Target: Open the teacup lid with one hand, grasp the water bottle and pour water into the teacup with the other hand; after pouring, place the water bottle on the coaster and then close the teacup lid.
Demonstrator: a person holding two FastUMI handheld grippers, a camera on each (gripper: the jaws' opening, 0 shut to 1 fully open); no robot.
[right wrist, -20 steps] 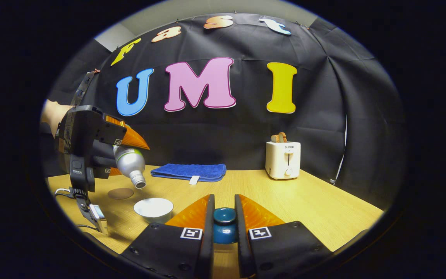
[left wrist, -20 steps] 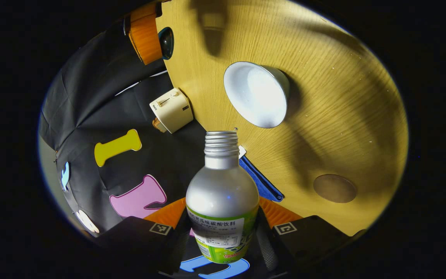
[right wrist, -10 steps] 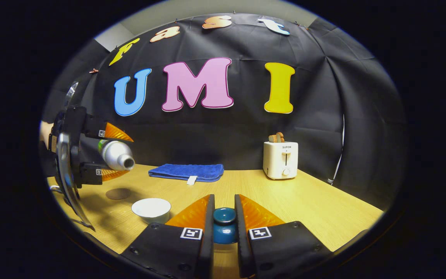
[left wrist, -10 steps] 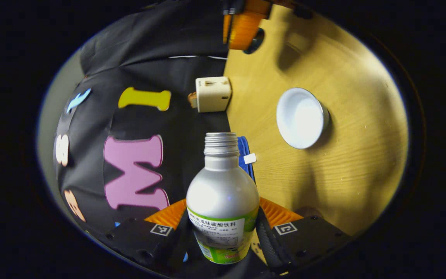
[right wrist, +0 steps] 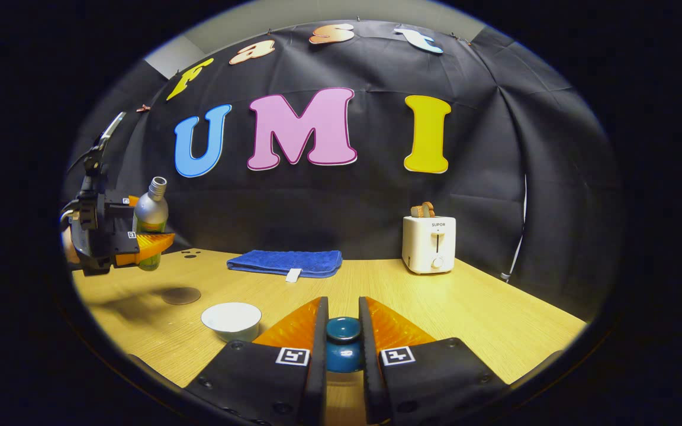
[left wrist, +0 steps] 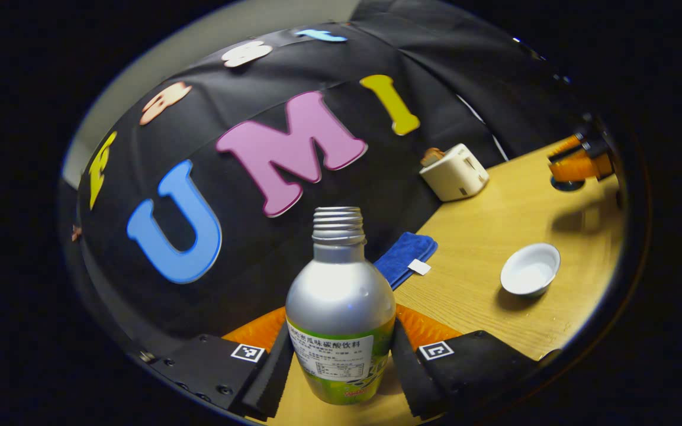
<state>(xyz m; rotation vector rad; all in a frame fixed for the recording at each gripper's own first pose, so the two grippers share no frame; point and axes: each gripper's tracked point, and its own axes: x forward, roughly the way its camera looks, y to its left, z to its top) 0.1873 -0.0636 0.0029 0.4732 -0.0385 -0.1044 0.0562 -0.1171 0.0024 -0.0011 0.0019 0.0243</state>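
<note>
My left gripper [left wrist: 341, 361] is shut on the silver water bottle [left wrist: 340, 307] with a green label and no cap. In the right gripper view that bottle [right wrist: 150, 216] stands nearly upright in the air at the far left, held by the left gripper [right wrist: 140, 242] above the table. The white teacup [right wrist: 231, 319] sits open on the table, with the round brown coaster [right wrist: 180, 295] just behind it to the left. My right gripper [right wrist: 343, 340] is shut on the dark blue teacup lid [right wrist: 343, 343], held low over the table to the right of the teacup [left wrist: 529, 276].
A folded blue cloth [right wrist: 286, 262] lies at the back of the wooden table [right wrist: 483, 319]. A white toaster [right wrist: 433, 243] with bread in it stands at the back right. The black booth wall rises behind the table.
The left gripper has turned the bottle from lying sideways to nearly upright and drawn it left, away from the teacup. The right gripper and lid have stayed still.
</note>
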